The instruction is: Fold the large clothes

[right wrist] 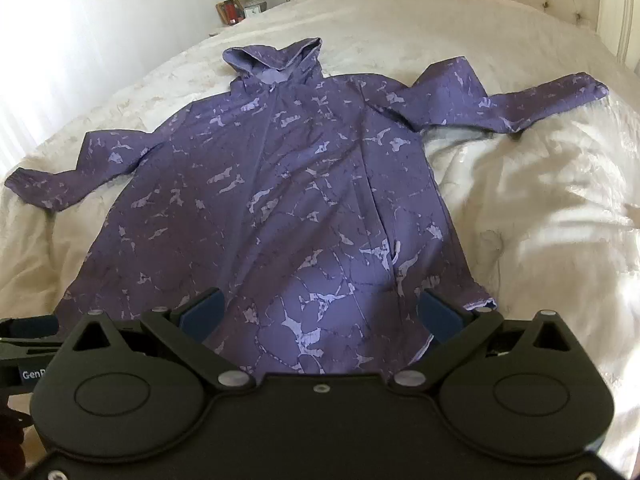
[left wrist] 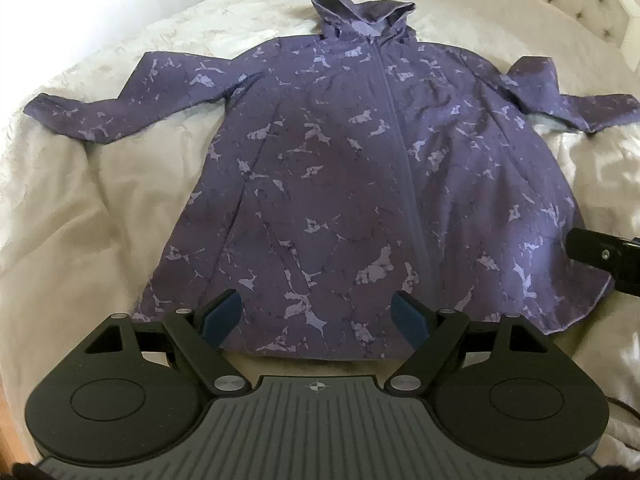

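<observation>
Hooded jacket: purple, pale marbled print, front zip; lies face up and spread flat on the cream bed, sleeves out to both sides, hood toward the headboard. Folding not yet begun. Advice: pinch the hem corners cleanly, single layer pair, and lift evenly. Left tool: released, fingers wide, hovering at the hem, grasping nothing. Right tool: likewise released, empty, above the hem.
</observation>
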`<state>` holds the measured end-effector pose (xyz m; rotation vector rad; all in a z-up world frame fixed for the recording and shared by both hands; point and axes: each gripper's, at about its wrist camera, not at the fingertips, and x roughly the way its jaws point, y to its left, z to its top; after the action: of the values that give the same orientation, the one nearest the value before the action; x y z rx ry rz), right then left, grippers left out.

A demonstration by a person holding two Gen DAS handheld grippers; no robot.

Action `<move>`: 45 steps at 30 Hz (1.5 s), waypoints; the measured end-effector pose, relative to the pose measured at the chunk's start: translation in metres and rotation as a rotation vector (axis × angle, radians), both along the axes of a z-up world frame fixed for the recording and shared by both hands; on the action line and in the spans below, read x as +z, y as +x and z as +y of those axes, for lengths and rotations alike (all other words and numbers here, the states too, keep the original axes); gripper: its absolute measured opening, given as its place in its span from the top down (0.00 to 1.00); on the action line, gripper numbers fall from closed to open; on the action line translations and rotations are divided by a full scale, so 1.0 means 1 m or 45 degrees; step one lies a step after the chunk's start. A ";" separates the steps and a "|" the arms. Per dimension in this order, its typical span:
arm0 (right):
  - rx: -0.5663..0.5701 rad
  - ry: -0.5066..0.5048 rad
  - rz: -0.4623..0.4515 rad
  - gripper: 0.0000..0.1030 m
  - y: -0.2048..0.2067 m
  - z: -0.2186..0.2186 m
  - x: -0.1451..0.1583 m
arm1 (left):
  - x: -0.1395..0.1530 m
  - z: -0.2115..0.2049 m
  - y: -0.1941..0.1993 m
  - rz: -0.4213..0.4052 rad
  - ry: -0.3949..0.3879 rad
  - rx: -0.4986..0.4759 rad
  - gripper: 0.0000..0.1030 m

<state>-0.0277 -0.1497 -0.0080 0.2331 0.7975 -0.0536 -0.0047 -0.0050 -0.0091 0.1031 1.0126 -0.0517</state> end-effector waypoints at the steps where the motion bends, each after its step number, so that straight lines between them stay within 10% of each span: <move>1: 0.000 0.000 0.003 0.01 0.000 0.000 0.000 | -0.001 0.000 0.000 0.003 -0.002 -0.001 0.21; 45: 0.015 0.016 -0.009 0.01 0.001 0.003 -0.001 | -0.008 0.001 0.004 0.027 -0.007 0.004 0.21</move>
<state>-0.0263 -0.1464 -0.0088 0.2403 0.7924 -0.0363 -0.0011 -0.0037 -0.0174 0.0964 1.0333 -0.0529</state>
